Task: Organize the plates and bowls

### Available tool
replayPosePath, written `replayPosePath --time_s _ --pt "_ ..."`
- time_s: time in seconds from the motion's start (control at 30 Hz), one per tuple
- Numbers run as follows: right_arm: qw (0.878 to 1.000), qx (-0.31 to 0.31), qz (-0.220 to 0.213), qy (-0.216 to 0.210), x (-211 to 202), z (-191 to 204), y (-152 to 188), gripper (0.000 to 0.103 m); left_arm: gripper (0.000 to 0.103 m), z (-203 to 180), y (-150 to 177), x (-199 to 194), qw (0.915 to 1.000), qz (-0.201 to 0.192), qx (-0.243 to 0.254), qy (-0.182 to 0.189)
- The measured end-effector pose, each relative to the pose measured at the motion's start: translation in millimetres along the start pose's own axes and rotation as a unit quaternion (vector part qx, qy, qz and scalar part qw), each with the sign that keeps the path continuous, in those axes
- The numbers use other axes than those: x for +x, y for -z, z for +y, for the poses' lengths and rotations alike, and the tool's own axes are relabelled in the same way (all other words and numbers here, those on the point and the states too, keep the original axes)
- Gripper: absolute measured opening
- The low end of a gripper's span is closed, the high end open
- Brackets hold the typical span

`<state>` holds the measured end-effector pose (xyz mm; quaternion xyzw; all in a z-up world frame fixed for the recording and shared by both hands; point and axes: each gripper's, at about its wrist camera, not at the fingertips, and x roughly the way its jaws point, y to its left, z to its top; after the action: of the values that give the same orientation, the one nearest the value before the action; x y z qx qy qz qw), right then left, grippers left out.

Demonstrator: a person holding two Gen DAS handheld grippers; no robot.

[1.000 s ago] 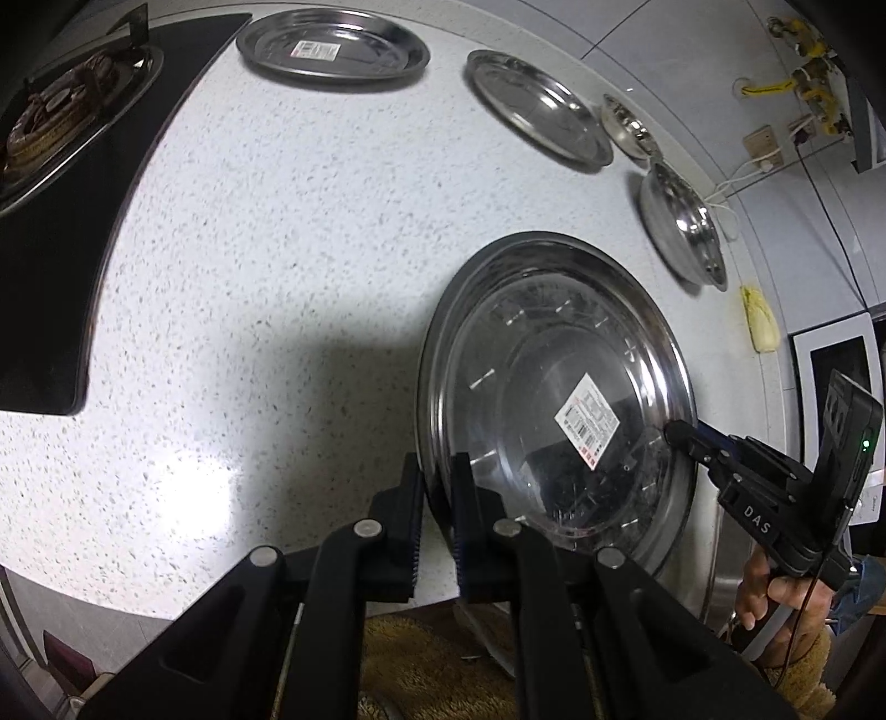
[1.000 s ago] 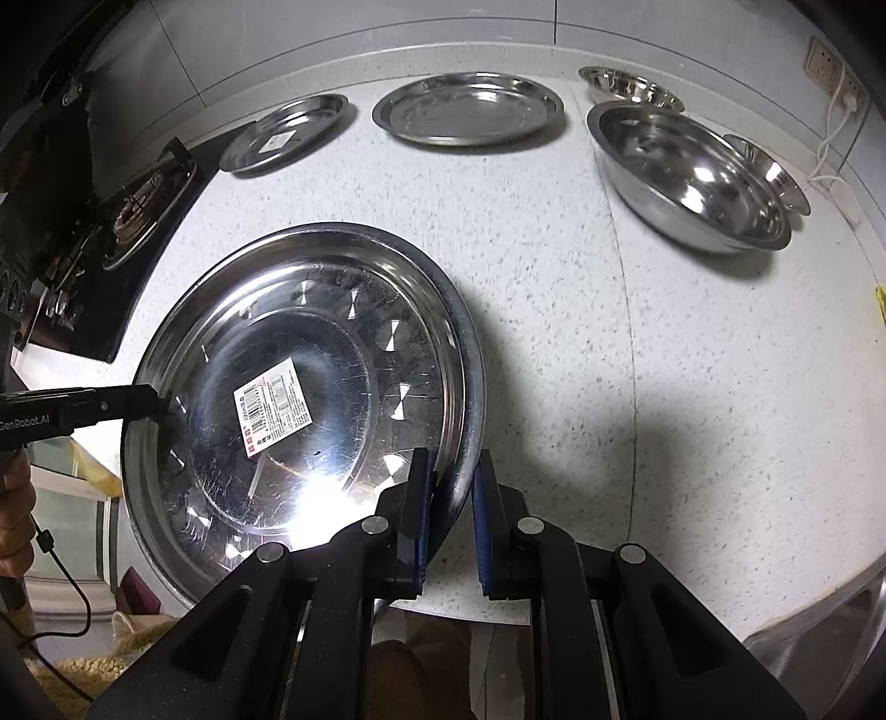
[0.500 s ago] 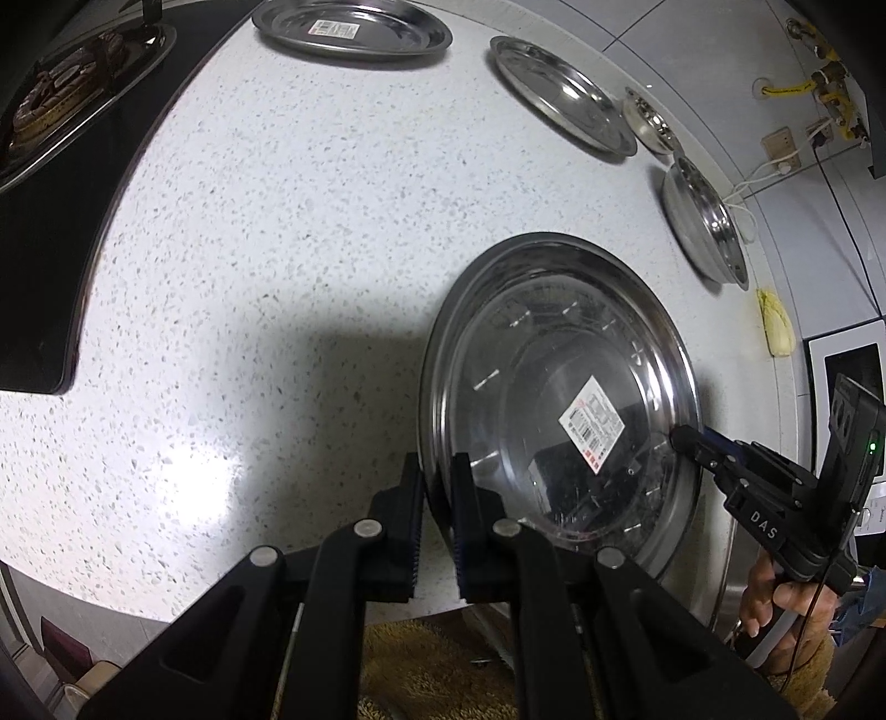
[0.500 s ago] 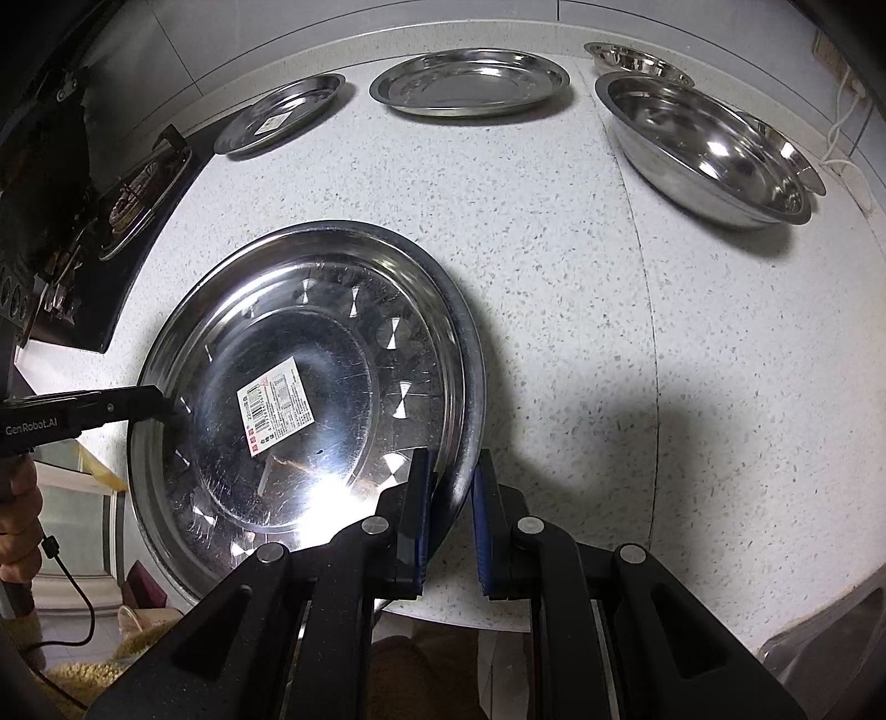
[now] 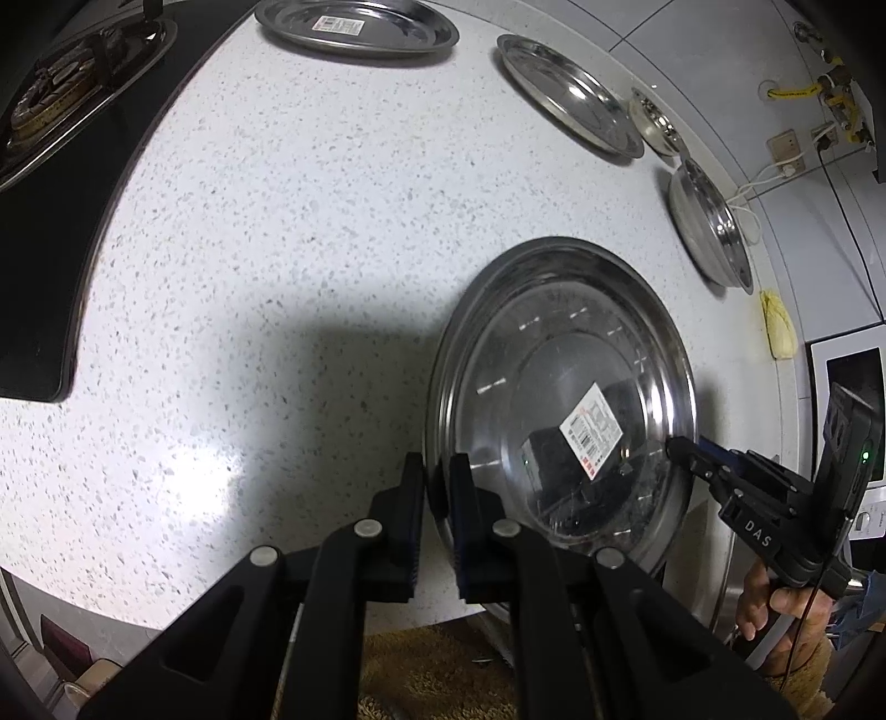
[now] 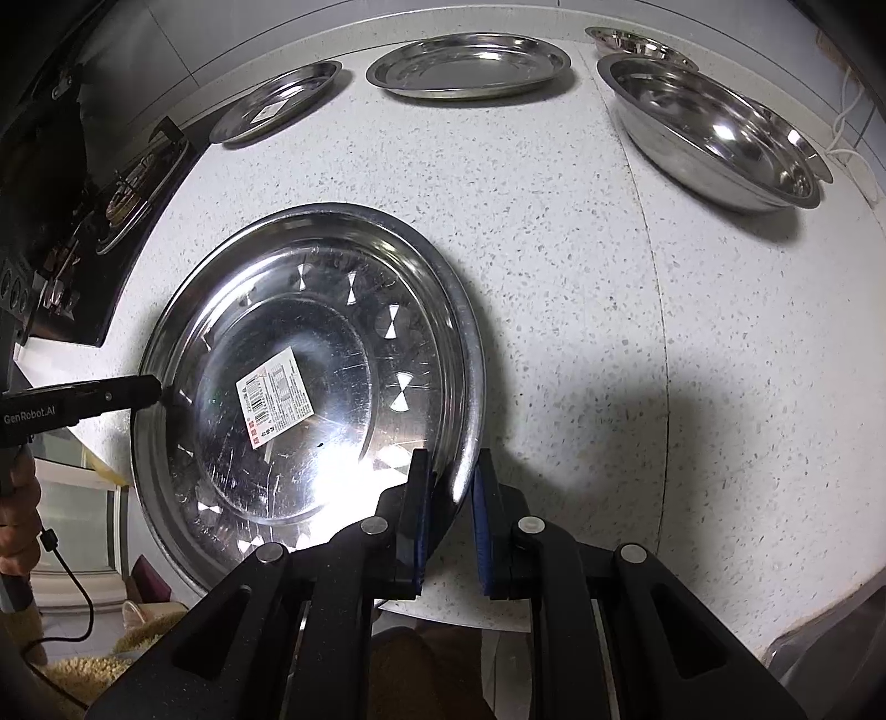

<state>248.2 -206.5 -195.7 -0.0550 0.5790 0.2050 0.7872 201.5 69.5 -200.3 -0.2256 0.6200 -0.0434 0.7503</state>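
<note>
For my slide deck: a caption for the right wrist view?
Both grippers clamp opposite rims of a large steel plate over the speckled counter.

A white speckled countertop (image 6: 554,288) carries everything. Along its far edge in the right wrist view lie a small steel plate with a label (image 6: 277,102) on the left, a wider steel plate (image 6: 470,63) in the middle, and a deep steel bowl (image 6: 714,135) on the right, with what seems a smaller bowl (image 6: 637,41) just behind it. A black stove (image 6: 119,194) is set in at the far left. A yellow cloth-like object (image 5: 778,327) lies at the right edge in the left wrist view.
</note>
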Motion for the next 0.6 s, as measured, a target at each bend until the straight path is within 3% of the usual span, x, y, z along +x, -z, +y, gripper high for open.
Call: replayPosePath --time_s 0.27,0.6 --pt "1.0 -0.005 -0.01 0.005 -5 -2 -4 0.014 0.01 2 -3 -4 1.0 -0.007 0.004 -0.005" --pt "0.999 0.006 -0.036 0.014 -23 -19 -19 0.023 0.01 4 -17 -16 0.9995 -0.029 0.007 -0.013"
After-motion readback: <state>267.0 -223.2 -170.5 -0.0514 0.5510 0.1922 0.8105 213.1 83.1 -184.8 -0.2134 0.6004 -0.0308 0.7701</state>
